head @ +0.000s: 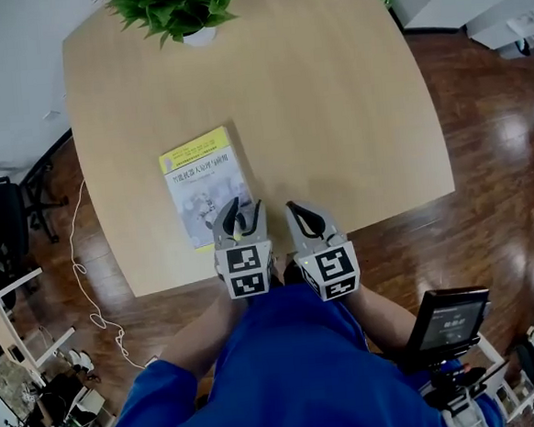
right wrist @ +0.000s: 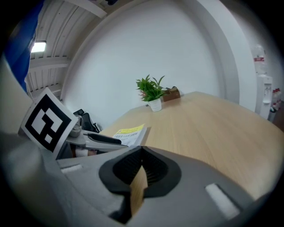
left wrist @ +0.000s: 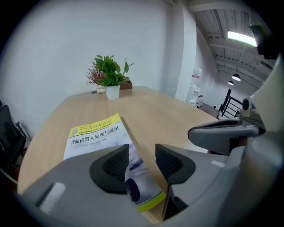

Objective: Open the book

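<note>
Blue sleeve (head: 157, 396) fills the bottom of the head view. Just above it, the left gripper (head: 245, 204) overlaps the closed book (head: 202, 181), which lies flat left of centre on the table (head: 333, 111). Its own view shows more: jaws spread, book corner between them, not squeezed. Over on the right gripper (head: 292, 206), its own view shows jaws pressed together on nothing.

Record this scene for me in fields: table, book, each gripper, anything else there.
Table: light wooden table
Book: closed yellow and white paperback book, flat near the front edge
Left gripper: open, jaws astride the book's near right edge
Right gripper: shut, empty, right of the book
Other: green plant in white pot, far edge
</note>
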Demonstrator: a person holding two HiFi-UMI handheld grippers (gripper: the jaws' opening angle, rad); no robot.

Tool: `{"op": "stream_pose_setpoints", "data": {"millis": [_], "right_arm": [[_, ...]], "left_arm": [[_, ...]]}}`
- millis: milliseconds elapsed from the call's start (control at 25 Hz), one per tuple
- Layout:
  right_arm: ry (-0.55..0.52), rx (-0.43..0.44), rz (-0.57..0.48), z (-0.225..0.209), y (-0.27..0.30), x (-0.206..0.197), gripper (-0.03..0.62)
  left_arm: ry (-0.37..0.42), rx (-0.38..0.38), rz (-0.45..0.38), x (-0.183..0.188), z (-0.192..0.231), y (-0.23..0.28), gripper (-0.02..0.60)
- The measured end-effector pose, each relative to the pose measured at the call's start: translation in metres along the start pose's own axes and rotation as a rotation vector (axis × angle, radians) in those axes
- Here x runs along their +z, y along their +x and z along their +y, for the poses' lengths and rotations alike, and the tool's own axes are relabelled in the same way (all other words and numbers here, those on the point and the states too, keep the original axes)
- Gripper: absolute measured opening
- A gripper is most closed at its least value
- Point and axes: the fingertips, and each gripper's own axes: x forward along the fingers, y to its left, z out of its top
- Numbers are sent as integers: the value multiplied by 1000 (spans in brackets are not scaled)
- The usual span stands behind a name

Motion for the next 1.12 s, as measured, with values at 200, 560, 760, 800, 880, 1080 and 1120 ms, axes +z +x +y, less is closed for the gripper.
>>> {"op": "stream_pose_setpoints", "data": {"millis": [200,560,760,800,880,1080,1120], "right_arm": [[23,1,3,-15,6,0,3],[48,-3,-8,-30,8,6,3],[53,-8,2,-37,4,9,3],[52,-8,5,-38,3,8,3],[49,-7,7,-38,3,8,3],[42,6,3,-34,3,9,3],[42,7,2,-34,3,9,3]], "left_arm": [[43,65,110,-4,3,26,218],[105,132,231,-19,4,46,172],[115,154,245,-19,5,47,129],[116,154,245,-19,5,46,127],[115,152,245,-19,4,46,129],[54,167,262,-18,5,47,127],[31,175,270,-18,6,48,127]]}}
